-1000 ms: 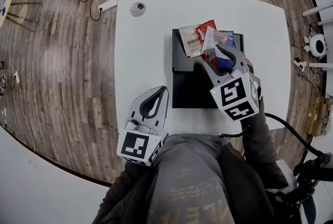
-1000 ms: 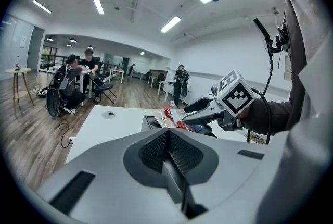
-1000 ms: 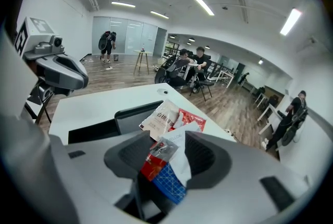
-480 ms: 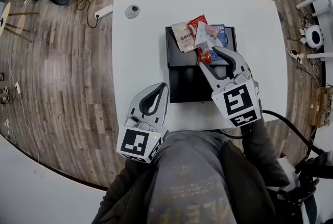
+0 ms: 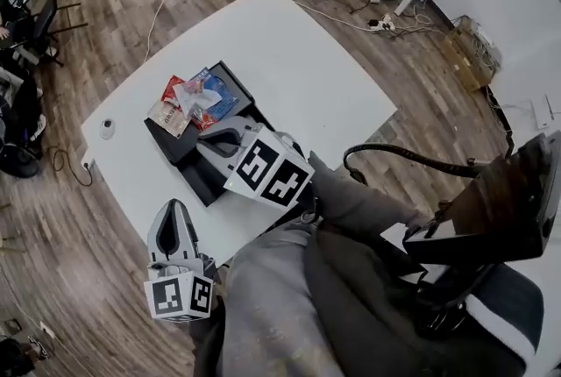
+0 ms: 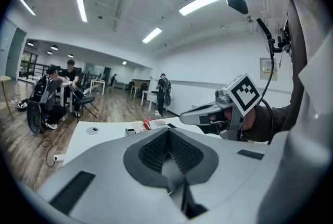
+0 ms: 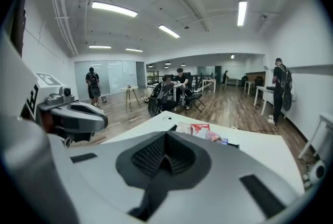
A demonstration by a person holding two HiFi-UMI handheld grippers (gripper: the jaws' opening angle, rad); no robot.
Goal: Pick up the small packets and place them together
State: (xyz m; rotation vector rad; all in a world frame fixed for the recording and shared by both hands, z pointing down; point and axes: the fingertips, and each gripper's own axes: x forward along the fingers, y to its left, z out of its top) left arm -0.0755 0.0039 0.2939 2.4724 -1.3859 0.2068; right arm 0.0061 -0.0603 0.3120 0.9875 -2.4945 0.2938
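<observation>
Packets (image 5: 195, 96) piled at the black tray's (image 5: 195, 180) far end
Right gripper (image 5: 209, 141), jaws just closed on nothing, hovered over the tray, nearer them than the left gripper (image 5: 172, 206), its jaws likewise together, empty.

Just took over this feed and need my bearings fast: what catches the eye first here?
A colourful heap of small packets sits at the far end of a black tray on the white table. The right gripper, its jaws just closed on nothing, hangs over the tray beside the heap; the left gripper, shut and empty, hovers at the table's near edge.
</observation>
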